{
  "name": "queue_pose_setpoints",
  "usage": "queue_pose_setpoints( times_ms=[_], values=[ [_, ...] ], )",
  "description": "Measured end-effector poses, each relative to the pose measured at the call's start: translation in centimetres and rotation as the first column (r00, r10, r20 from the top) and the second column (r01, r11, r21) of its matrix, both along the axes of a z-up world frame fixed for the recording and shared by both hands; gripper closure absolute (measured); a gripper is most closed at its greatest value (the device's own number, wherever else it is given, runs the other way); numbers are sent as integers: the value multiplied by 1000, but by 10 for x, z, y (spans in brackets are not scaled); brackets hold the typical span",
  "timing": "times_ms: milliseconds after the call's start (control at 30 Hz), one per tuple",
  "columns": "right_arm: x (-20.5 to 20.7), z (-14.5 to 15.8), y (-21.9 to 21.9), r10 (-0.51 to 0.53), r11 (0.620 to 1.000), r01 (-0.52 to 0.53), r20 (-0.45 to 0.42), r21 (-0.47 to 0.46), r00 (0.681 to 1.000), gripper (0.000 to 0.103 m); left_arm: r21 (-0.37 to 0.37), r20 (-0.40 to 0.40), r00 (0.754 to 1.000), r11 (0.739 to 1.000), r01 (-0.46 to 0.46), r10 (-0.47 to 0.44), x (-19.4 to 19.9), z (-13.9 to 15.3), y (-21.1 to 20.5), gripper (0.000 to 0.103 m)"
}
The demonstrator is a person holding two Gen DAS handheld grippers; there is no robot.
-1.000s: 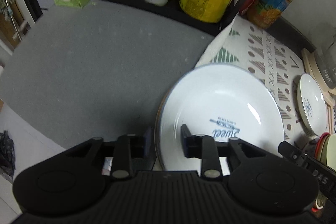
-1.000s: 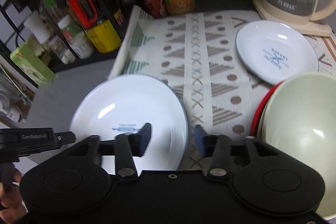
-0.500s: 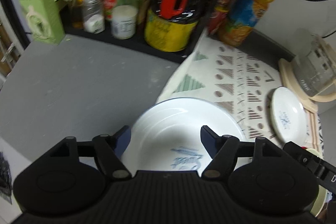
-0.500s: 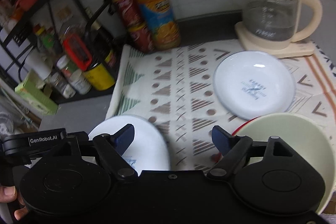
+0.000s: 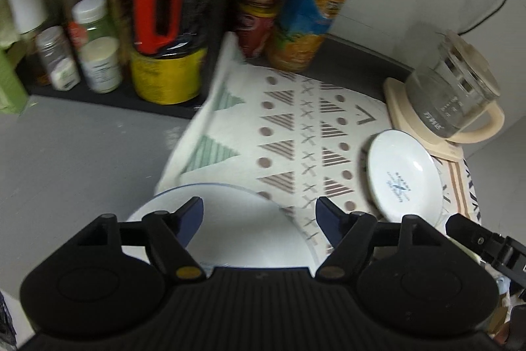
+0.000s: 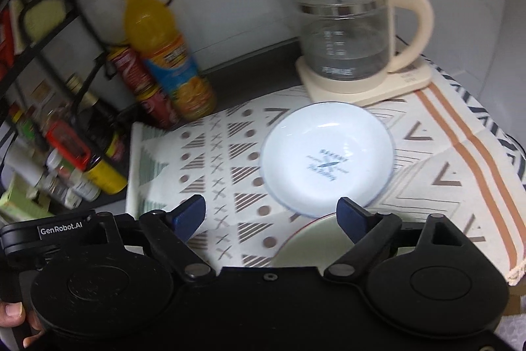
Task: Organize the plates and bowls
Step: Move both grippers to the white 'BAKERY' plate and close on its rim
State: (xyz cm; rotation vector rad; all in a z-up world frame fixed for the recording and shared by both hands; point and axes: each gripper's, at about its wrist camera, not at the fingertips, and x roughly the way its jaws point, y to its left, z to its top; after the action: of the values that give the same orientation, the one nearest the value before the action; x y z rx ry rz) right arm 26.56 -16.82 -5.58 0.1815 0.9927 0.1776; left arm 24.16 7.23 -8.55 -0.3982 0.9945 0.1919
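On the grey counter edge below my left gripper (image 5: 259, 216) lies the large white plate (image 5: 243, 229), glossy, blue-rimmed, released. Both grippers' jaws have just been opening, nothing between them. Right gripper (image 6: 273, 216) hovers over patterned cloth (image 6: 230, 166). Remaining (my estimate): small plate (image 6: 325, 157), cream bowl (image 6: 305, 245).

Home kitchen counter. Shown by: glass electric kettle (image 6: 348, 32) on its base at the far right; orange drink bottle (image 6: 164, 55) and cans against the wall; black rack (image 5: 108, 22) of seasoning jars at left; patterned cloth (image 6: 230, 160) laid with white plate (image 6: 327, 158).
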Motion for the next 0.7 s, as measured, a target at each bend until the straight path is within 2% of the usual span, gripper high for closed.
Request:
queue_pose_setpoints(
  times_ms=[100, 233, 700],
  values=[
    [6, -3, -11, -46, 999, 46, -10, -3, 999, 17, 14, -9, 998, 998, 60, -60, 17, 1, -10, 29],
    [17, -10, -26, -112, 994, 111, -32, -12, 993, 17, -9, -19, 993, 993, 114, -114, 39, -2, -18, 29],
    [50, -46, -63, -269, 963, 267, -125, -30, 955, 21, -52, -66, 969, 970, 236, -239, 102, -28, -41, 29]
  ],
)
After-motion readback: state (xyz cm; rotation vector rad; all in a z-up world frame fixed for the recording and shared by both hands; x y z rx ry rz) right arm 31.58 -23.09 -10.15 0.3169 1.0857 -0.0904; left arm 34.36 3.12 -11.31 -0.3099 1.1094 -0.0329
